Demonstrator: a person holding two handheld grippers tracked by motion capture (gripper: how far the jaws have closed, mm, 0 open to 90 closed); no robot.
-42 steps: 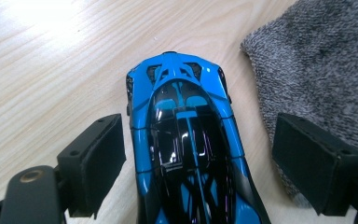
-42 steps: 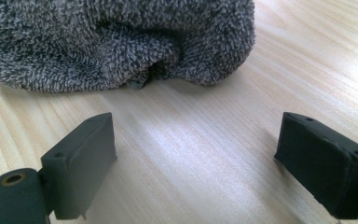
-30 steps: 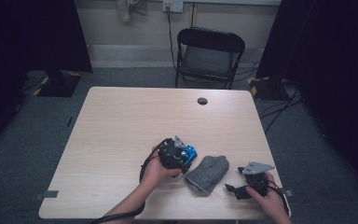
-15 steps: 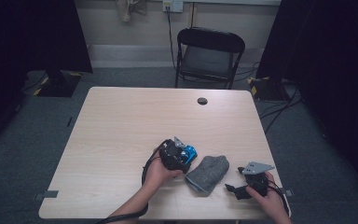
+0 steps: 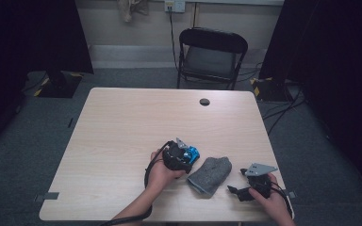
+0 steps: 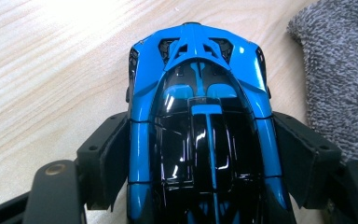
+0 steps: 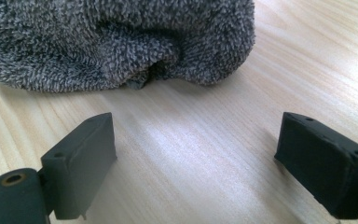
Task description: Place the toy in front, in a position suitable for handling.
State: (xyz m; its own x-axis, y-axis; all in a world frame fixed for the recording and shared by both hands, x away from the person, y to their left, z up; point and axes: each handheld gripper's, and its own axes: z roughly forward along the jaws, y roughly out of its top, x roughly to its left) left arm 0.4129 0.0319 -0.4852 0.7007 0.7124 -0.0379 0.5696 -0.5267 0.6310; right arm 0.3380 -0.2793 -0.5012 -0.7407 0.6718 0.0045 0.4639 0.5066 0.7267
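Observation:
A blue and black toy car (image 6: 200, 126) rests on the wooden table, and my left gripper (image 6: 200, 163) is shut on its sides; in the high view the car (image 5: 192, 153) peeks out past that gripper (image 5: 180, 157). Just right of the car lies a folded grey towel (image 5: 210, 174) (image 6: 340, 79). My right gripper (image 5: 238, 190) sits near the table's front right, open, its jaws wide apart with bare wood between them (image 7: 196, 163). The towel (image 7: 116, 42) lies a short way ahead of those jaws, untouched.
The light wooden table (image 5: 132, 122) has a round cable hole (image 5: 204, 101) near its far edge. A black folding chair (image 5: 211, 55) stands behind the table. Dark curtains hang on both sides.
My left gripper has shifted slightly with the car held in it. The right gripper and the towel have stayed put.

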